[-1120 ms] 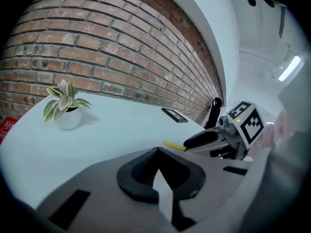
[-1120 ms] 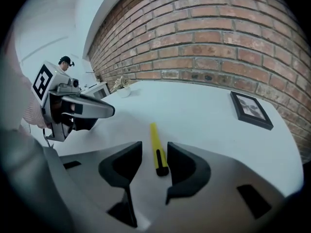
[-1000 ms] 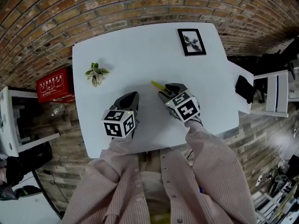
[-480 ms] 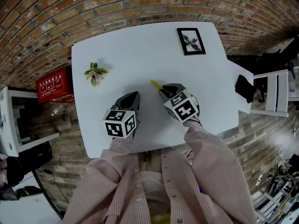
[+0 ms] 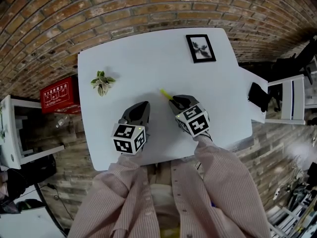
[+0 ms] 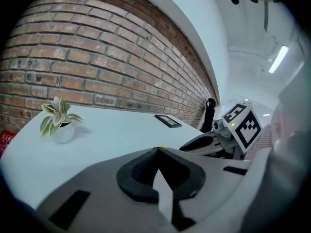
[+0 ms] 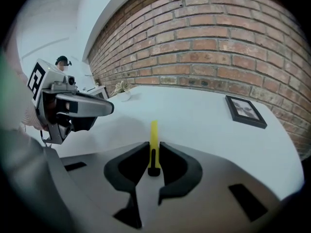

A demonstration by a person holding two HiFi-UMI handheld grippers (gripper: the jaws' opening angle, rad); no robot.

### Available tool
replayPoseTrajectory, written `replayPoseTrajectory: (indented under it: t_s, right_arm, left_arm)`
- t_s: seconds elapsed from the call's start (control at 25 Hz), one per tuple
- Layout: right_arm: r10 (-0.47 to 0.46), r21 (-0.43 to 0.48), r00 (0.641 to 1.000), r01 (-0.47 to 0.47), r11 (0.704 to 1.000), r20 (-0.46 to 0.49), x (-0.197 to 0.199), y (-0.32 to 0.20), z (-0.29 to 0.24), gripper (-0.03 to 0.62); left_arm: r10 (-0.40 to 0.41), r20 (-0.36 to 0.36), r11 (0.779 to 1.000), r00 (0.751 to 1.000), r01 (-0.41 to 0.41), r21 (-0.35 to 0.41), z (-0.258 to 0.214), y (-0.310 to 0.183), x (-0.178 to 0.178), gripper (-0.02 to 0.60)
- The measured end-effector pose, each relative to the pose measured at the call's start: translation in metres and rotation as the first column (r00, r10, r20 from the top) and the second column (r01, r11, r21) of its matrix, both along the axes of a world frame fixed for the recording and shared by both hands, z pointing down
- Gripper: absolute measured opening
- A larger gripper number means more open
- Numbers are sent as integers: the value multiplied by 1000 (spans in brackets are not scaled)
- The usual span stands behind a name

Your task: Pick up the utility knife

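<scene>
Where the right gripper [image 7: 153, 147] clamps it, the knife [image 7: 153, 132] points lengthwise toward the table's [image 5: 148, 58] far left corner; the left gripper [image 6: 158, 150] is closed, empty. Red box [image 5: 59, 94] print unreadable.

Yellow utility knife [image 5: 165, 93] sticks out from right gripper [image 5: 177, 102]. Left gripper [image 5: 140, 108] alongside on white table [image 5: 148, 53]. Potted plant [image 5: 102, 81] far left.
</scene>
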State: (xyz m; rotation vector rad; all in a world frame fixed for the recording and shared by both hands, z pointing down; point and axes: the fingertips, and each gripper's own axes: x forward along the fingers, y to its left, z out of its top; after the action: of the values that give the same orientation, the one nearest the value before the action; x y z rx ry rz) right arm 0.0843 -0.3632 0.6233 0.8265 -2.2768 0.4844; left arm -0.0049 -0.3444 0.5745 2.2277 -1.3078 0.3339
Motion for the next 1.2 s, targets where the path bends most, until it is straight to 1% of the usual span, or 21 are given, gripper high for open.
replayPoseTrajectory:
  t_s: [0.16,0.36,0.72,0.92,1.2]
  right_arm:
    - [52,24,995,-54,998,88,2,4,-12,67]
    - [103,55,976,-116,992,190,6,7,-32,67]
    - [156,115,921,-209,971,358,12,16,-73,67]
    - [181,148,881,-269,952,438,17,21,-97,67]
    - [186,199,851,-318,927,492,24,26,-130,67]
  left_arm:
    - [14,-3,999,1000,-14,47,-10,3,4,-8]
    - [13,-7,995,1000,-12,95,-23,6,3,-8]
    - [-1,-34,983,999,7,183,-52,13,-3,-9]
    - [-10,-41,971,999,20,239,-74,16,-12,-9]
    - [-11,-36,947,999,22,321,-113,21,-23,-9]
